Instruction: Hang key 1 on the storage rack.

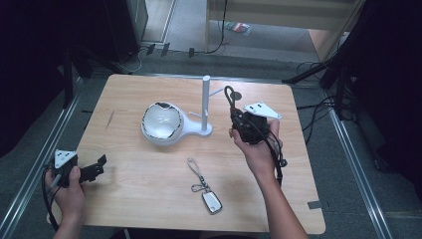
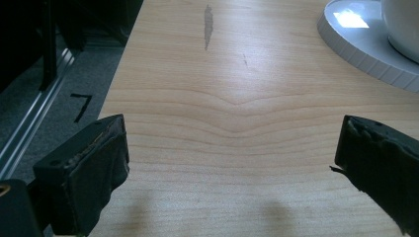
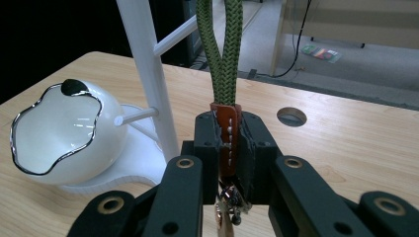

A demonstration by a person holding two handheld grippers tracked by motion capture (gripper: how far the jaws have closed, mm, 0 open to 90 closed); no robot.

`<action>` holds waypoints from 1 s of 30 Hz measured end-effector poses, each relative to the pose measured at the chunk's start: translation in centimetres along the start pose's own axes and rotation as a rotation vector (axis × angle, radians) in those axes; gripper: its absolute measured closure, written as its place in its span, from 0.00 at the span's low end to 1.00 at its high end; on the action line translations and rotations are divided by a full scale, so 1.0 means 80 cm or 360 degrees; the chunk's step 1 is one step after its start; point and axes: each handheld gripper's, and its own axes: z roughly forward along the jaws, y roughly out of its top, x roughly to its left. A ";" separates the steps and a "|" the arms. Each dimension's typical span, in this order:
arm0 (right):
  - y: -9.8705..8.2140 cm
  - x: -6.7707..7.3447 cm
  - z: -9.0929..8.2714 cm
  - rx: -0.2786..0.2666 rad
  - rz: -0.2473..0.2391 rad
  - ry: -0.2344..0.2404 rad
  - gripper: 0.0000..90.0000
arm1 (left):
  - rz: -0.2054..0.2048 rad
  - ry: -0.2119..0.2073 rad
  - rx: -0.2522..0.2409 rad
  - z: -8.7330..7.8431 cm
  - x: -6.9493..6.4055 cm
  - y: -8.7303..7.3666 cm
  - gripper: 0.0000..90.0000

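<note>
Two grippers are in use. At far left, the left gripper (image 1: 94, 169) rests low near the table (image 1: 149, 199) edge, jaws wide apart with nothing between them. Right of it stands the white bowl (image 1: 161, 122) on its stand, with the upright peg post (image 1: 205, 102) beside it. Near the front edge lies a second keyring (image 1: 204, 186), untouched. Farther right, the right gripper (image 3: 230, 148) is clamped on the leather tab (image 3: 230, 133) of the green cord keyring (image 3: 222, 49), held above the table just beside the post. Judgement: the cord loop is soft and light and will flop; the stiff stitched tab is the correct hold. Keys hanging below may swing.
</note>
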 end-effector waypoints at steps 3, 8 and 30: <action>0.002 0.000 0.004 -0.0002 0.0009 0.0007 0.90 | 0.0000 0.0000 0.0000 0.000 0.000 0.000 0.00; 0.006 -0.001 0.010 -0.0004 0.0012 -0.0045 0.90 | -0.0002 -0.0001 0.0002 0.000 0.000 0.000 0.00; 0.007 0.020 0.032 0.0053 -0.0085 -0.0186 0.90 | -0.0008 -0.0004 0.0000 0.000 0.000 0.000 0.00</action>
